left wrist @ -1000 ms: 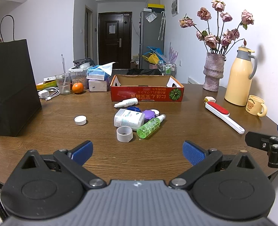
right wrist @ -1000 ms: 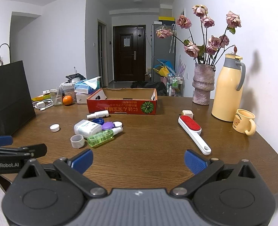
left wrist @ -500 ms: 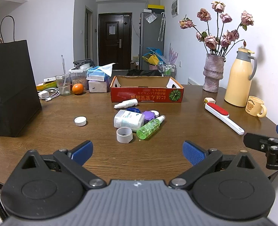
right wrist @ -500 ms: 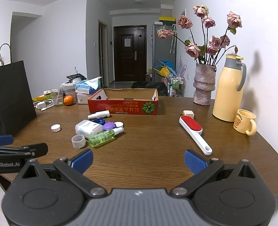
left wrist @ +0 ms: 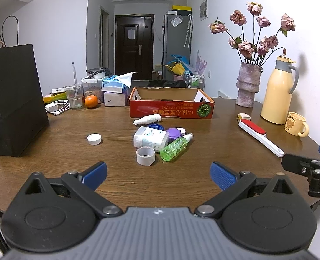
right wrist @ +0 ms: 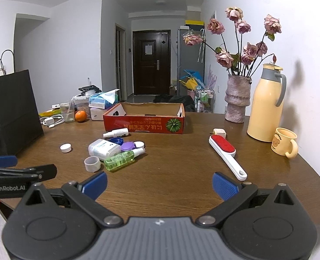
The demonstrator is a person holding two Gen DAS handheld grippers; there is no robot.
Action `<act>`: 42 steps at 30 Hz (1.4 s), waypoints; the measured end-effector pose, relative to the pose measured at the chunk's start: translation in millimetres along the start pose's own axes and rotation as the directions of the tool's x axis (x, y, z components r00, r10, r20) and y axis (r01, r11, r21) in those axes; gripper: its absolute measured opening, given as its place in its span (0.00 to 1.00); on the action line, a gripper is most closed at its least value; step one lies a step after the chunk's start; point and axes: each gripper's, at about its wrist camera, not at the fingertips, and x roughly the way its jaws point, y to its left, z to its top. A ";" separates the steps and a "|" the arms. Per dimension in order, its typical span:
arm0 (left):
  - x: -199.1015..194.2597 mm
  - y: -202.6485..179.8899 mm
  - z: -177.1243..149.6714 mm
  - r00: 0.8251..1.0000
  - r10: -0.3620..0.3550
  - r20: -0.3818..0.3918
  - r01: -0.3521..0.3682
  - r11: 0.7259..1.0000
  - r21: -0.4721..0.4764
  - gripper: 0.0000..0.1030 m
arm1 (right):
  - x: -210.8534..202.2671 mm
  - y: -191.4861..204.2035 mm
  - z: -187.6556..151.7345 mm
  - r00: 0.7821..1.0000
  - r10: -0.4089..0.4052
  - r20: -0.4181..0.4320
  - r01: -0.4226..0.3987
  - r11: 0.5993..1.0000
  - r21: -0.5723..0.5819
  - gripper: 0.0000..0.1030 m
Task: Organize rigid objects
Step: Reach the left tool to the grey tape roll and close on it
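Observation:
A cluster of small items lies mid-table: a green spray bottle [left wrist: 175, 147] [right wrist: 122, 159], a white box-shaped bottle [left wrist: 150, 139] [right wrist: 104, 148], a tape roll [left wrist: 145, 156] [right wrist: 92, 164], a purple lid [left wrist: 174, 133], a white spray bottle [left wrist: 148, 119] [right wrist: 116, 133] and a white cap [left wrist: 94, 139] [right wrist: 65, 148]. An open red cardboard box [left wrist: 170, 108] [right wrist: 144, 124] stands behind them. A red-and-white lint brush [left wrist: 259, 136] [right wrist: 226, 153] lies to the right. My left gripper [left wrist: 157, 173] and right gripper [right wrist: 158, 185] are both open and empty, near the table's front edge.
A black paper bag [left wrist: 12, 101] stands at the left. A vase of dried roses [left wrist: 247, 86], a yellow thermos [left wrist: 278, 91] and a yellow mug [left wrist: 296, 124] line the right wall. An orange [left wrist: 91, 101], a glass, tissues and cables sit at the back left.
Both grippers have edged slightly forward towards the table; nothing on the table has moved.

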 end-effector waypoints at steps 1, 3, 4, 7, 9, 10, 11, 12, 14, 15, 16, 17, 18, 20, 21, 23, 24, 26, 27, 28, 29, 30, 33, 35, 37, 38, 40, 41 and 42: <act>2.1 1.9 -0.8 1.000 0.002 -0.001 -0.002 1.000 -0.002 1.00 | 1.3 0.8 0.2 1.000 0.002 0.001 -0.002 1.000 -0.003 1.00; 6.1 4.2 -1.2 1.000 0.001 -0.004 -0.001 1.000 -0.005 1.00 | 5.3 2.8 1.0 1.000 0.004 0.001 -0.004 1.000 -0.008 1.00; 8.6 5.8 -2.1 1.000 0.001 -0.006 -0.001 1.000 -0.006 1.00 | 6.9 3.5 -0.1 1.000 0.005 0.001 -0.005 1.000 -0.011 1.00; 15.4 9.6 -3.4 1.000 0.005 -0.012 -0.005 1.000 -0.008 1.00 | 13.5 6.0 -0.7 1.000 0.020 0.000 -0.020 1.000 -0.014 1.00; 19.9 12.1 -3.3 1.000 0.008 -0.015 -0.008 1.000 -0.010 1.00 | 17.3 8.2 -1.1 1.000 0.027 0.003 -0.027 0.999 -0.017 1.00; 22.1 13.3 -3.4 1.000 0.009 -0.016 -0.010 1.000 -0.011 1.00 | 19.4 9.1 -1.4 0.999 0.032 0.005 -0.032 0.999 -0.017 1.00; 24.5 14.6 -3.3 1.000 0.011 -0.016 -0.011 1.000 -0.012 1.00 | 21.8 10.1 -1.7 0.999 0.036 0.005 -0.036 0.999 -0.017 1.00; 27.0 15.8 -3.2 1.000 0.013 -0.017 -0.013 1.000 -0.013 1.00 | 24.6 11.0 -1.6 0.999 0.039 0.005 -0.039 0.999 -0.016 1.00; 32.2 19.3 -3.1 1.000 0.013 -0.021 -0.013 1.000 -0.014 1.00 | 31.1 12.7 -2.1 0.999 0.045 -0.002 -0.045 0.999 -0.017 1.00; 34.9 20.6 -3.0 1.000 0.013 -0.023 -0.014 1.000 -0.015 1.00 | 33.9 13.7 -2.5 0.999 0.048 -0.006 -0.048 0.999 -0.018 1.00; 37.6 22.0 -2.7 1.000 0.015 -0.025 -0.015 1.000 -0.017 1.00 | 36.6 14.5 -2.6 0.999 0.049 -0.009 -0.050 0.999 -0.018 1.00; 40.4 23.9 -2.7 0.999 0.016 -0.027 -0.017 1.000 -0.019 1.00 | 39.4 15.6 -2.4 0.999 0.050 -0.013 -0.051 0.999 -0.019 1.00; 43.1 25.4 -2.4 0.999 0.017 -0.031 -0.018 1.000 -0.021 1.00 | 42.7 16.0 -1.8 0.999 0.050 -0.017 -0.050 0.999 -0.020 1.00; 48.8 28.6 -1.8 0.999 0.018 -0.037 -0.019 1.000 -0.024 1.00 | 48.1 17.5 -1.2 0.999 0.049 -0.023 -0.050 0.999 -0.022 1.00; 51.7 30.0 -1.3 0.999 0.020 -0.039 -0.021 0.999 -0.025 1.00 | 51.6 18.0 -0.7 0.998 0.050 -0.026 -0.050 0.998 -0.021 1.00; 57.8 32.7 -0.4 0.999 0.022 -0.045 -0.023 0.999 -0.027 1.00 | 57.5 19.7 0.0 0.998 0.051 -0.031 -0.052 0.998 -0.021 1.00; 60.7 34.1 0.1 0.999 0.023 -0.047 -0.024 0.999 -0.026 1.00 | 60.9 20.0 0.5 0.998 0.052 -0.034 -0.053 0.998 -0.020 1.00; 67.0 36.1 1.1 0.998 0.027 -0.053 -0.029 0.999 -0.025 1.00 | 67.1 20.9 1.3 0.998 0.055 -0.040 -0.056 0.998 -0.016 1.00; 70.2 37.3 1.7 0.998 0.029 -0.055 -0.030 0.999 -0.024 1.00 | 70.4 21.3 1.5 0.997 0.057 -0.044 -0.057 0.998 -0.015 1.00; 73.7 38.8 2.4 0.998 0.030 -0.058 -0.031 0.999 -0.025 1.00 | 74.9 22.3 2.3 0.997 0.057 -0.048 -0.058 0.998 -0.014 1.00; 77.3 40.2 3.1 0.998 0.030 -0.062 -0.032 0.999 -0.026 1.00 | 79.0 22.7 2.9 0.997 0.058 -0.054 -0.058 0.998 -0.014 1.00; 81.1 41.5 3.9 0.997 0.031 -0.066 -0.033 0.999 -0.027 1.00 | 83.2 23.3 3.6 0.997 0.058 -0.059 -0.059 0.998 -0.014 1.00; 93.2 46.2 5.4 0.996 0.032 -0.080 -0.034 0.999 -0.029 1.00 | 96.8 24.8 5.9 0.995 0.060 -0.074 -0.061 0.998 -0.012 1.00; 101.6 48.9 6.3 0.996 0.032 -0.088 -0.035 0.999 -0.029 1.00 | 105.8 26.1 7.3 0.995 0.061 -0.081 -0.062 0.998 -0.010 1.00; 109.5 51.3 7.0 0.995 0.032 -0.095 -0.035 0.999 -0.029 1.00 | 114.6 28.4 8.1 0.994 0.061 -0.088 -0.062 0.998 -0.010 1.00; 113.2 52.7 7.2 0.995 0.032 -0.097 -0.034 0.999 -0.029 1.00 | 118.9 29.1 8.7 0.994 0.061 -0.091 -0.063 0.998 -0.011 1.00; 121.1 54.5 8.1 0.994 0.030 -0.103 -0.033 0.999 -0.028 1.00 | 128.4 30.3 10.4 0.993 0.063 -0.097 -0.064 0.998 -0.010 1.00; 125.2 55.3 8.4 0.994 0.031 -0.107 -0.034 0.999 -0.027 1.00 | 132.3 30.9 10.9 0.993 0.063 -0.100 -0.064 0.998 -0.010 1.00; 130.0 56.0 9.2 0.993 0.031 -0.113 -0.034 0.999 -0.027 1.00 | 136.3 31.7 11.4 0.993 0.063 -0.104 -0.065 0.998 -0.009 1.00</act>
